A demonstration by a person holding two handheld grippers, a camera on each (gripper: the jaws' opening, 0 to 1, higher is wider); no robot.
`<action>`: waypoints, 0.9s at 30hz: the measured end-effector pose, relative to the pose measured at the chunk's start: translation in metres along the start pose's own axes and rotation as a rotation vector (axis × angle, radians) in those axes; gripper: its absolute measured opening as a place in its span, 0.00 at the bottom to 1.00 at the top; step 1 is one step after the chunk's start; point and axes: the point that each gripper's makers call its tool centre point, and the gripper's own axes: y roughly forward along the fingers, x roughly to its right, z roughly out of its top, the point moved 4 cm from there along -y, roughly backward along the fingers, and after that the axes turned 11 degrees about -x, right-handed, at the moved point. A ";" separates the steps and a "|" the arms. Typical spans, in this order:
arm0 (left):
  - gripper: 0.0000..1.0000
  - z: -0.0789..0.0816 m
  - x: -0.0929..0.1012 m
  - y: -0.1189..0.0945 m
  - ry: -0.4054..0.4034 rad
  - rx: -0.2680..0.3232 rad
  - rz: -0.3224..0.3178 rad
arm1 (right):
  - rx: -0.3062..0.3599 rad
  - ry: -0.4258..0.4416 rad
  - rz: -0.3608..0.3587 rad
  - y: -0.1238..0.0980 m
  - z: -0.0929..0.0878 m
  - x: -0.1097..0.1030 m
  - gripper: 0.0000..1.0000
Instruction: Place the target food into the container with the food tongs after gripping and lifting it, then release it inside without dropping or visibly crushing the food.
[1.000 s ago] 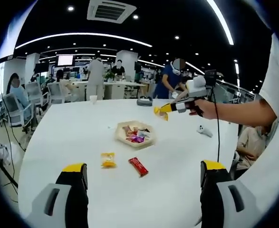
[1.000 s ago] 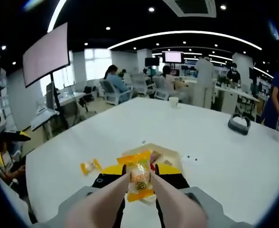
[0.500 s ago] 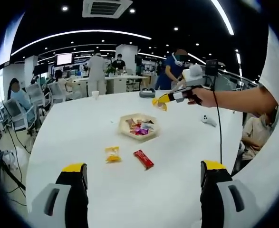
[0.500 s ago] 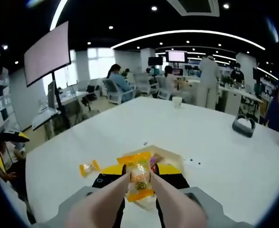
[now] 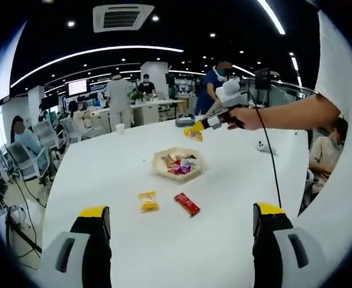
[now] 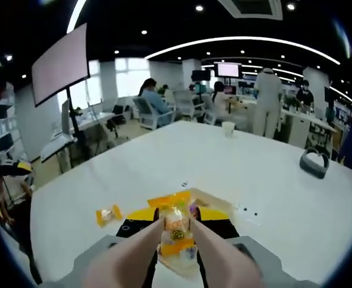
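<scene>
Pale food tongs (image 6: 141,246) rise between my right gripper's (image 6: 177,215) yellow-tipped jaws and pinch a yellow-orange wrapped snack (image 6: 176,231). Just beyond and below it lies the hexagonal tray (image 6: 219,203). In the left gripper view that tray (image 5: 161,157) holds several wrapped sweets, and the right gripper (image 5: 195,129), held by a hand, hangs above its far right side with the snack. My left gripper (image 5: 181,211) stands wide open over the near table with nothing between its jaws.
A yellow packet (image 5: 147,201) and a red bar (image 5: 186,204) lie on the white table (image 5: 104,174) in front of the tray. A white cup (image 6: 228,128) and a grey headset (image 6: 315,162) stand farther off. People sit and stand at desks beyond.
Both cameras drifted a little. The right gripper with the tongs and snack has edged left, nearer over the tray. The snack stays pinched and the left jaws stay wide apart.
</scene>
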 end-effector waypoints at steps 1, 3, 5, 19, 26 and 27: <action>1.00 0.000 0.000 0.000 0.002 0.000 0.003 | 0.001 -0.002 0.003 0.001 0.001 0.000 0.23; 1.00 0.001 -0.002 -0.001 -0.001 0.000 0.012 | -0.002 -0.008 0.004 0.004 0.003 0.001 0.23; 1.00 0.002 -0.002 -0.002 -0.012 0.002 0.015 | -0.001 -0.012 0.009 0.007 0.006 0.002 0.23; 1.00 -0.009 -0.010 -0.011 -0.036 -0.006 0.060 | -0.032 -0.085 0.018 0.037 0.037 0.006 0.23; 1.00 -0.016 -0.016 -0.023 -0.058 -0.010 0.095 | -0.036 -0.109 0.048 0.054 0.048 -0.007 0.24; 1.00 -0.017 -0.017 -0.024 -0.060 -0.011 0.099 | -0.036 -0.113 0.048 0.054 0.047 -0.008 0.25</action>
